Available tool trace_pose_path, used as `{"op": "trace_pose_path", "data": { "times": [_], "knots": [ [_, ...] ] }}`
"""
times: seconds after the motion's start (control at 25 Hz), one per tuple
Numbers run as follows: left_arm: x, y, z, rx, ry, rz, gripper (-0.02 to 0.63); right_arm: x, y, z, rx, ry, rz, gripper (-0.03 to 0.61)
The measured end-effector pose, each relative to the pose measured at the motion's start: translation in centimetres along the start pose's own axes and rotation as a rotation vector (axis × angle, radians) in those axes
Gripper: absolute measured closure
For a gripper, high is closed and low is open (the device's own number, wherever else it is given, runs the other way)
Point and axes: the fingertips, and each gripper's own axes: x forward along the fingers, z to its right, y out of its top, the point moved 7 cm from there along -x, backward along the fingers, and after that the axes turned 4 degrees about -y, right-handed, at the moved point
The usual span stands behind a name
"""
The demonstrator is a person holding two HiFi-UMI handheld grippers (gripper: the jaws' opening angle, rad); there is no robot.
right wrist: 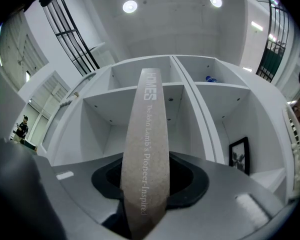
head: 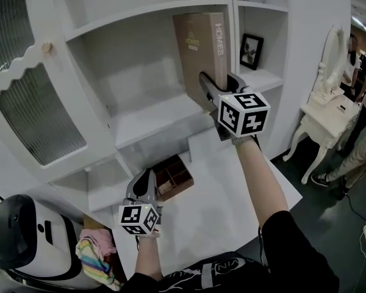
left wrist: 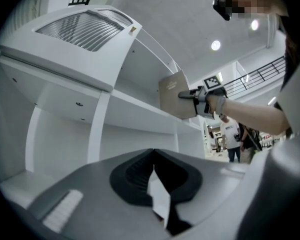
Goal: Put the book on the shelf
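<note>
A tan hardback book [head: 198,52] stands upright in the middle compartment of the white shelf unit [head: 152,118], close to its right divider. My right gripper [head: 215,89] is shut on the book's lower spine edge. In the right gripper view the spine [right wrist: 147,149] rises from between the jaws, with the shelf compartments behind it. I cannot tell whether the book's bottom touches the shelf board. My left gripper [head: 143,185] hangs lower, over the counter, with its jaws together and nothing in them. From the left gripper view the book [left wrist: 176,94] and the right gripper [left wrist: 197,96] show off to the right.
A framed picture [head: 251,50] stands in the compartment right of the divider. A small wooden divided box [head: 174,176] lies on the white counter [head: 232,188]. A ribbed-glass cabinet door [head: 30,115] is at left. A white dressing table [head: 329,115] and people stand at right.
</note>
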Motion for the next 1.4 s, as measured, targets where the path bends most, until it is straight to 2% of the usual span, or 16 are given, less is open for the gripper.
{"op": "trace_pose_path", "data": {
  "times": [0.44,0.6,0.76,1.08,1.4],
  "knots": [
    [1.1,-0.9,-0.4,-0.011,-0.003,-0.023,0.614,3.3,-1.4,1.2,0.000,-0.046,-0.059,0.401],
    [1.5,-0.8,-0.9,-0.013,-0.003,-0.022,0.614,4.2,-2.0,1.4,-0.041,-0.082,-0.094,0.396],
    [1.7,-1.0,-1.5,-0.029,-0.004,-0.030,0.614,4.5,-2.2,1.6,-0.050,-0.081,-0.101,0.393],
    [2.4,-1.4,-0.8,-0.039,-0.030,-0.036,0.614,2.2,-2.6,1.1,-0.079,-0.029,-0.089,0.349],
    [2.4,-1.6,-0.6,-0.042,-0.035,-0.044,0.614,-0.7,-4.6,1.1,-0.072,-0.054,-0.097,0.348]
  ]
}}
